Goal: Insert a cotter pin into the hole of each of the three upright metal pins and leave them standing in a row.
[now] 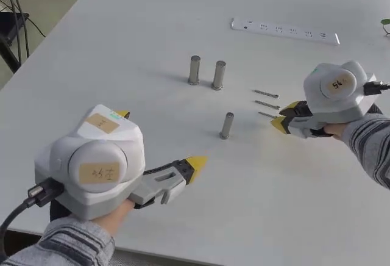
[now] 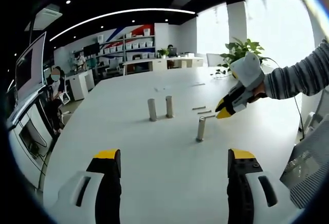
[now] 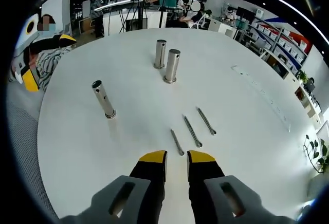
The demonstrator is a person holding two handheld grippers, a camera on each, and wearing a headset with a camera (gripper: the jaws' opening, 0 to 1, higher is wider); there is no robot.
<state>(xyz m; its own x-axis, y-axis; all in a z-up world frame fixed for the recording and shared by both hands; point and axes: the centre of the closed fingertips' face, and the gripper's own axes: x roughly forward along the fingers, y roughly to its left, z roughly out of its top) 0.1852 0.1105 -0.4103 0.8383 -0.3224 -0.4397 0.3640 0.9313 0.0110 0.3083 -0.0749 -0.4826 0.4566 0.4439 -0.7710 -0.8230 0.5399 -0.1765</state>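
Our right gripper (image 3: 177,158), fingers barely apart and seemingly empty, aims at the nearest cotter pin (image 3: 177,143) — lying right of the upright metal pins (image 1: 219,75); our left gripper (image 2: 175,154) hangs near, fingers wide, empty.

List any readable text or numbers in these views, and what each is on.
Right tool, tan label: handwritten, looks like "95", uncertain.
Left tool, round label and top label: handwriting too blurred to read.
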